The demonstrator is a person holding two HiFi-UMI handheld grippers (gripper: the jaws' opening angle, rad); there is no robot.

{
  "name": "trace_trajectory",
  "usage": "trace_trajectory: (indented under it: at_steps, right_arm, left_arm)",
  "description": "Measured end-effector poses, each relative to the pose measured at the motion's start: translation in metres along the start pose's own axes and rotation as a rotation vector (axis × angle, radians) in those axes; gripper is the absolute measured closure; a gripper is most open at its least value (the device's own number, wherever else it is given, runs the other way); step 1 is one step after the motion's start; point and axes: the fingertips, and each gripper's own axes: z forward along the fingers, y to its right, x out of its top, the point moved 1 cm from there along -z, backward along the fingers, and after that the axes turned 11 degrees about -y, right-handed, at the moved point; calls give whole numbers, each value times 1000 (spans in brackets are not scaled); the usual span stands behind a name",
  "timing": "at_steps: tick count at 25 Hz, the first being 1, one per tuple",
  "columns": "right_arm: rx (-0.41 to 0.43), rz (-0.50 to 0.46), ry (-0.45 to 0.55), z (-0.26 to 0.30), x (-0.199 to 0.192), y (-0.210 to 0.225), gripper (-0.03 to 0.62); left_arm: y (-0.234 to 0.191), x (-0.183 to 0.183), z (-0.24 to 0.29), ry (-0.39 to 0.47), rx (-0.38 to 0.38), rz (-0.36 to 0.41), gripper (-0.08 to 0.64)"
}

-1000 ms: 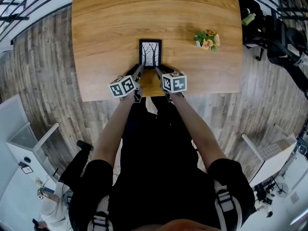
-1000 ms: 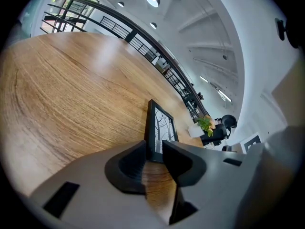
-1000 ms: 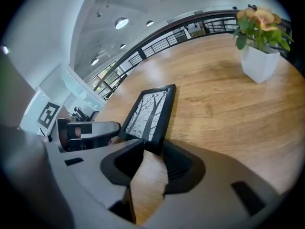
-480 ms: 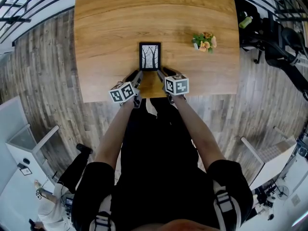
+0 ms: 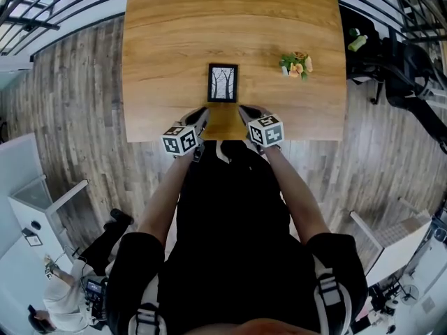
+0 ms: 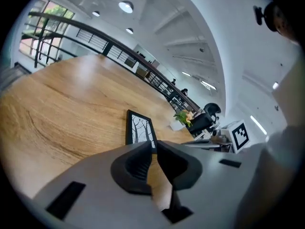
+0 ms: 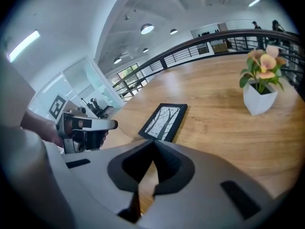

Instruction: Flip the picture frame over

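Frame [image 5: 223, 82] lies flat on table [image 5: 167, 47], print side up, near the 6 o'clock edge, untouched. L gripper [image 5: 201, 112] sits at frame's 7, R gripper [image 5: 244, 109] at its 5, both just short of it. Both sets of jaws have just been closing; L now a thin slit, R fully together, nothing btwn them.

Likely flip not started. To do it well: reopen, come in low, pinch the long sides at 9 & 3, tip toward 12.

Room: bare wood 9 thru 12. Plant [image 5: 296, 63] at 3, well apart. Table lip is close at 6, so don't drag back.
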Motion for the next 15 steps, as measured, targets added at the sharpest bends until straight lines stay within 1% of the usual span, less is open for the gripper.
trace_trajectory:
  at_steps: [3,6,8,12,15]
  right_arm:
    - [-2,-58,34,-17,2,-3,583]
    - [-6,-103,75,-33,7,-6,583]
    - [-24,-153,93,-42,11,-7,583]
    - [-52,-255,110,-54,15,-11,584]
    - [-62,-287,114,-56,15,-14,584]
  left_arm:
    - [15,5,-9,-14,27,139,530]
    - [24,4,-13,-40,50,225,535]
    - [31,7,-17,-36,62,267,537]
    - [39,11,-26,-29,76,325,538]
    - [41,15,-32,-25,89,376,538]
